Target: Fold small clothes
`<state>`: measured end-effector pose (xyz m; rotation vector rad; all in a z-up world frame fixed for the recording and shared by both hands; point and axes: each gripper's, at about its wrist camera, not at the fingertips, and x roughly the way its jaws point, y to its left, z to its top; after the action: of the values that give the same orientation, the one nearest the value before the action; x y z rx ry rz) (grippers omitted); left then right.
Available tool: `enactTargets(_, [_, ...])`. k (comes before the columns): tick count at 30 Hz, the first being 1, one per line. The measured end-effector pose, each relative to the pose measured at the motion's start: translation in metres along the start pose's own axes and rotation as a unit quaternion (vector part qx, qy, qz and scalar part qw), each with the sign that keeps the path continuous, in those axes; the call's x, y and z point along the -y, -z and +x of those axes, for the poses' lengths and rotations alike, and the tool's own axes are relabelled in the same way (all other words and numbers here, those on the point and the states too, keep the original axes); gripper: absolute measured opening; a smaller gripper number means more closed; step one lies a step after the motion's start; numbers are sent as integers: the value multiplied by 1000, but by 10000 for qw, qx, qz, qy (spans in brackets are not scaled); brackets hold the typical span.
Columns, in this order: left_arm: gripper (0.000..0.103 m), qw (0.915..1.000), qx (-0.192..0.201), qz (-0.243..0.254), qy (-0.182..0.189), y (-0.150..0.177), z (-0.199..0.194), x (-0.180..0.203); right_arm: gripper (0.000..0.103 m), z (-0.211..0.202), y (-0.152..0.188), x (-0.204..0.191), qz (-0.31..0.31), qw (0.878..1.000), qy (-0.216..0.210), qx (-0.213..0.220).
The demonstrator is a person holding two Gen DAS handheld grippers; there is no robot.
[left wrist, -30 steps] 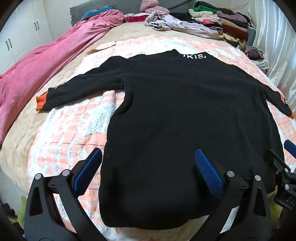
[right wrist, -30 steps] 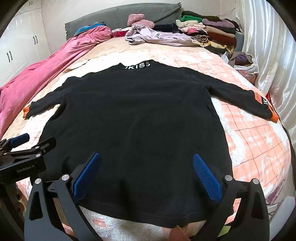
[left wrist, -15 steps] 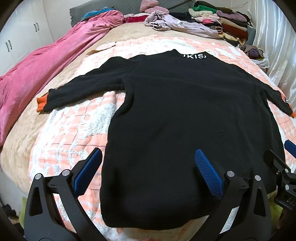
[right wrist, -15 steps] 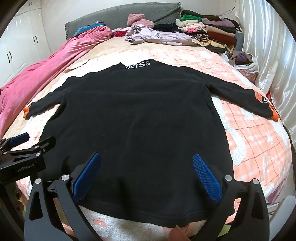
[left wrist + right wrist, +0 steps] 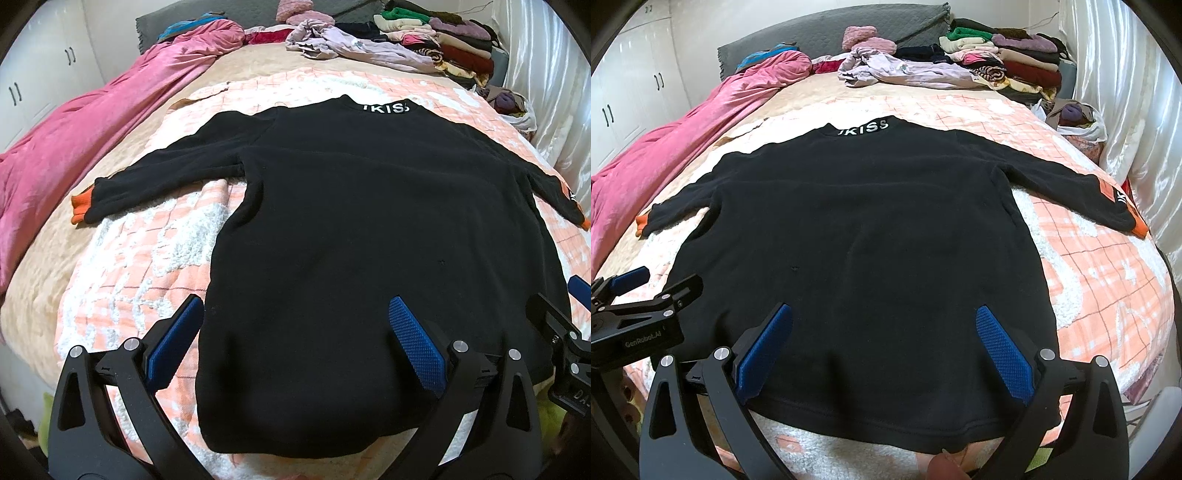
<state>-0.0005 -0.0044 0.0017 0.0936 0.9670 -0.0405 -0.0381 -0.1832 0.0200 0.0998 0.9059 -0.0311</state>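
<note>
Black sweater (image 5: 864, 236), long-sleeved, spread flat and back-up on a peach-and-white checked blanket (image 5: 1108, 280) over the bed. White lettering at collar (image 5: 863, 127), readable as "KISS", first character unclear. Orange cuffs (image 5: 80, 209); orange patch with white print on the other sleeve (image 5: 1120, 196), unreadable. Left gripper (image 5: 295, 334) spread wide above the hem, grasping nothing. Right gripper (image 5: 884, 341) likewise released over the hem. "GenRobot.AI" printed on the left gripper's body. Stacked folded clothes (image 5: 1015, 62) by the headboard; pink quilt (image 5: 92, 129) alongside.
</note>
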Motion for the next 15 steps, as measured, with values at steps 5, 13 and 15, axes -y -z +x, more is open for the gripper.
enactTargets(5, [94,10000,6,3,-23,0,0,0,99,0,0,0,-3,10000,-20,-9])
enactTargets(13, [94,10000,-6,16,-30,-1,1,-1,99,1,0,2,20,10000,-21,-13])
enactTargets(15, [94,10000,-2,9,-20,-1,1,-2,99,2,0,2,22,10000,-21,-17])
